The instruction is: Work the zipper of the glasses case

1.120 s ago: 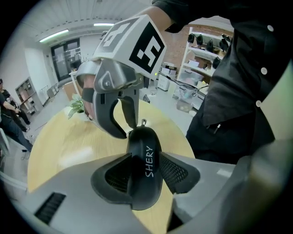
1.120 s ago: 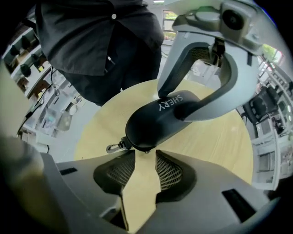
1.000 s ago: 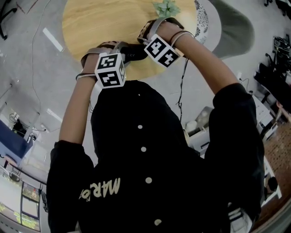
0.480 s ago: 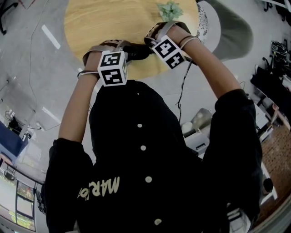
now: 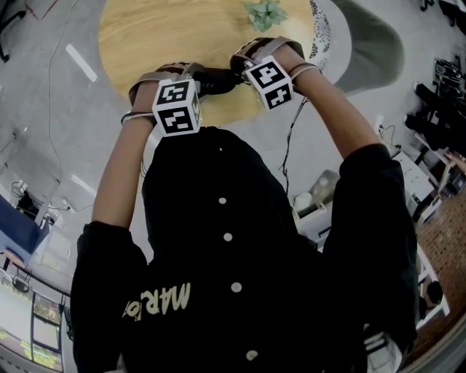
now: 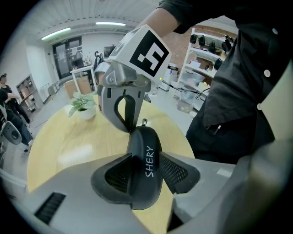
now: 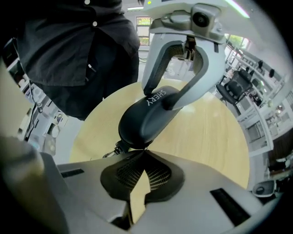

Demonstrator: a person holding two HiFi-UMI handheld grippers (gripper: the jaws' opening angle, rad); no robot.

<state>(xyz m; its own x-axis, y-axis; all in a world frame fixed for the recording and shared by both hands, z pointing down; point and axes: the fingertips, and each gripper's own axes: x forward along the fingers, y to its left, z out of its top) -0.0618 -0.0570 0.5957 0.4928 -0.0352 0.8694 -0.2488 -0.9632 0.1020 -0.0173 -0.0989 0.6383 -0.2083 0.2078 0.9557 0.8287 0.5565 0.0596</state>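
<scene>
A black oval glasses case (image 5: 216, 79) marked SHERY (image 6: 147, 157) is held in the air over a round wooden table (image 5: 145, 36). My left gripper (image 6: 145, 170) is shut across the case's middle, a pad on each side, and shows beyond it as grey fingers (image 7: 154, 75). My right gripper (image 7: 144, 154) is shut, its tips meeting at the near end of the case (image 7: 146, 116) on the zipper seam, where a thin tab seems pinched. A small metal clasp (image 7: 113, 150) hangs just left of those tips, outside them.
A small potted plant (image 5: 266, 12) stands at the table's far edge, also visible as the plant (image 6: 82, 106). A grey chair (image 5: 368, 44) is beside the table. Shelves and boxes (image 6: 201, 55) line the room. The person's black jacket (image 5: 240, 277) fills the lower head view.
The right hand has turned and moved in toward the end of the case. The left gripper keeps its hold, and both hands have drifted slightly up in the head view.
</scene>
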